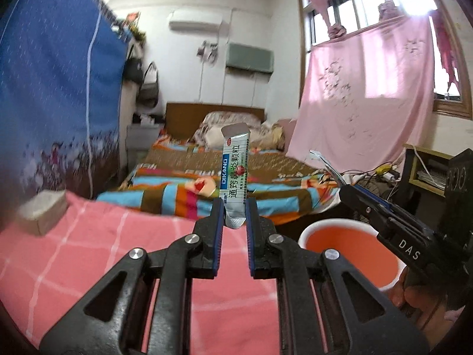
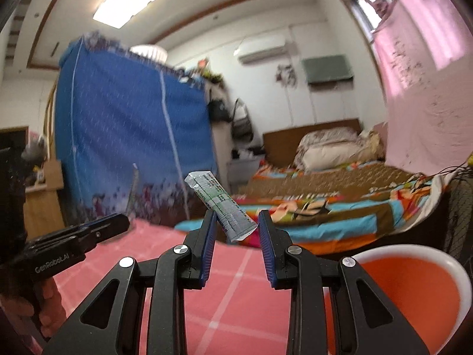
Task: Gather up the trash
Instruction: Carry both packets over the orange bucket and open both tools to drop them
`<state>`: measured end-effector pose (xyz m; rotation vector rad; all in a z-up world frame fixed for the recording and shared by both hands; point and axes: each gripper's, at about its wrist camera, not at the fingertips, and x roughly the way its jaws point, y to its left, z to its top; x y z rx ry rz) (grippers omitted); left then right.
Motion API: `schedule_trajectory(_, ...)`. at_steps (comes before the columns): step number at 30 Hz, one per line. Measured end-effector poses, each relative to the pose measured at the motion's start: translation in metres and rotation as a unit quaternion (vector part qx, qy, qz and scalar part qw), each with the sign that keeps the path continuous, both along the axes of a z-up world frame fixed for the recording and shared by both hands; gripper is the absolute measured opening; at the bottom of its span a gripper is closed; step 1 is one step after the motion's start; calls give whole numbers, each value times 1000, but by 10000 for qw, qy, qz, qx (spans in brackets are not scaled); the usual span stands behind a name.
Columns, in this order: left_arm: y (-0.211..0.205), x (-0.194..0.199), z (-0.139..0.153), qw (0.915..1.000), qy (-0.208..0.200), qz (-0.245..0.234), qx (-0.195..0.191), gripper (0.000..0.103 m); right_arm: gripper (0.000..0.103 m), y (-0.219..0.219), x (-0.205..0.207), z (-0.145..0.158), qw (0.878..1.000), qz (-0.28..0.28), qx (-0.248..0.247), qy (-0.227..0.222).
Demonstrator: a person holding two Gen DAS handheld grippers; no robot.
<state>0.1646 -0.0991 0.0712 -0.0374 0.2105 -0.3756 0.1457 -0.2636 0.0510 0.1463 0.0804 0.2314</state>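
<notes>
White-walled bedroom: bed (image 1: pixel 224 177), blue wardrobe (image 2: pixel 130 136), pink-curtained window (image 1: pixel 363 88).

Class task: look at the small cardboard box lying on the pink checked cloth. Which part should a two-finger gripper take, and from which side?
Grip the cardboard box across its short width, coming from above: it lies flat on the cloth, top face exposed, long sides apparently free. It is blurred, so judge cautiously.

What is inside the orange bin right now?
The orange bin shows only bare orange interior where visible. The right gripper covers part of it in the left wrist view, and its bottom is out of sight, so trash there cannot be excluded.
</notes>
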Motion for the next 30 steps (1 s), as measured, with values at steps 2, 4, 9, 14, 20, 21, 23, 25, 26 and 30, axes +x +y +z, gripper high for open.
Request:
schedule_trajectory(2, -13, -1, 5, 9997, -144, -140, 125, 18, 27, -13, -6, 5, 9998, -144, 98, -110)
schedule_trajectory(4, -24, -5, 8, 9992, -204, -258, 214, 18, 27, -23, -10, 8, 9993, -287, 178, -181)
schedule_trajectory(9, -55, -8, 12, 9971, -252, -637, 343, 18, 27, -48, -16, 12, 9972, -634, 331, -237)
schedule_trajectory(14, -83, -14, 12, 9937, -281, -937, 556, 18, 27, -66, -26, 11, 9946, -907, 447, -241)
schedule_trajectory(20, -114, -14, 4, 9892, -54, -1256, 759, 18, 27, -84, -32, 8, 9915, -1208, 467, -138)
schedule_trajectory(21, -117, -13, 2, 9886, 30, -1302, 757, 18, 27, -85, -32, 8, 9909, -1269, 439, -115)
schedule_trajectory(23, -122, -10, 0, 9876, 176, -1378, 727, 18, 27, -88, -32, 8, 9897, -1380, 386, -46)
schedule_trajectory(25, -127, -6, -2, 9860, 364, -1466, 704, 18, 27, -92, -32, 6, 9885, -1473, 344, 58)
schedule_trajectory(26, -129, -3, -3, 9849, 478, -1507, 699, 18, 27, -94, -31, 5, 9877, -1520, 340, 121)
schedule_trajectory(30, -140, 8, -11, 9803, 911, -1604, 701, 18, 27, -104, -28, -2, 9850, -1625, 444, 383)
